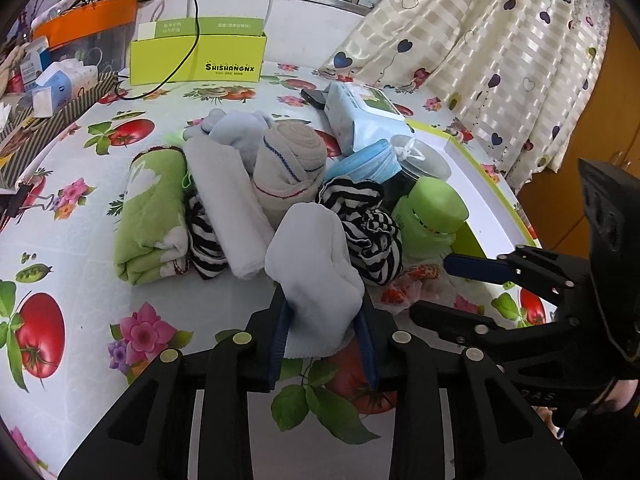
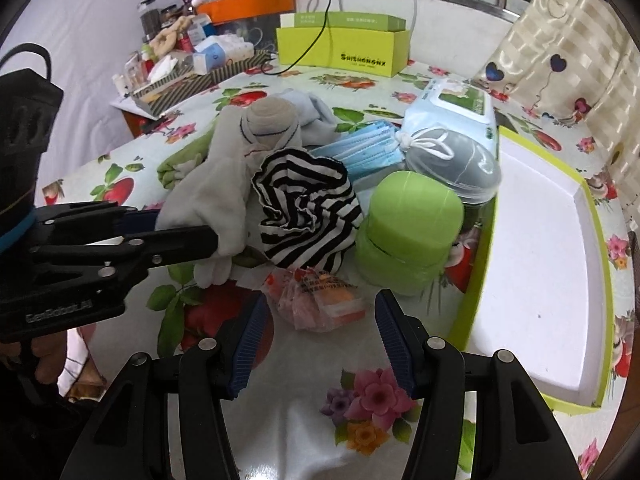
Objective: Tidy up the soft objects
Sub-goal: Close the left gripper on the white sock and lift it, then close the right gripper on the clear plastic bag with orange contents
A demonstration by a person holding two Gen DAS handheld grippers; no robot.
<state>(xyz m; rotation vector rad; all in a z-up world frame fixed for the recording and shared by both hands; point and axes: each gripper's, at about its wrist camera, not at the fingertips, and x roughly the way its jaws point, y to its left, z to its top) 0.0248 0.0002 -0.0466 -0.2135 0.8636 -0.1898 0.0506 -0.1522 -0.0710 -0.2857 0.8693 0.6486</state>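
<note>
Clutter is crowding the flowered tablecloth point(image 1: 72, 248) in the left wrist view: a green towel point(image 1: 154, 216) rolled up, a folded white cloth point(image 1: 230, 204), a rolled grey sock point(image 1: 290, 168), striped black-and-white fabric point(image 1: 370, 232), blue face masks point(image 1: 366, 164), a wet-wipe pack point(image 1: 360, 116) and a green lidded container point(image 1: 434, 216) are lying packed together. Behind them a lime box point(image 1: 200, 58) is reading "SHISHANGNX, YOU ARE MINE". The left gripper point(image 1: 322, 332) is clamping a white sock point(image 1: 316, 276), its pads pressing on the sock's lower end; the sock's long axis is running away from the camera, its rounded end leaning on the pile. The right gripper point(image 1: 460, 280) is reaching in from the right.

From the right wrist, the right gripper point(image 2: 320, 336) is standing with its jaws apart, nothing gripped, a crinkled orange-printed plastic packet point(image 2: 320, 300) lying just ahead of them. The white sock point(image 2: 208, 200) is hanging in the left gripper point(image 2: 188, 232) at left. A white tray with a lime rim point(image 2: 598, 224) is sitting at right, the green container touching its edge.
</note>
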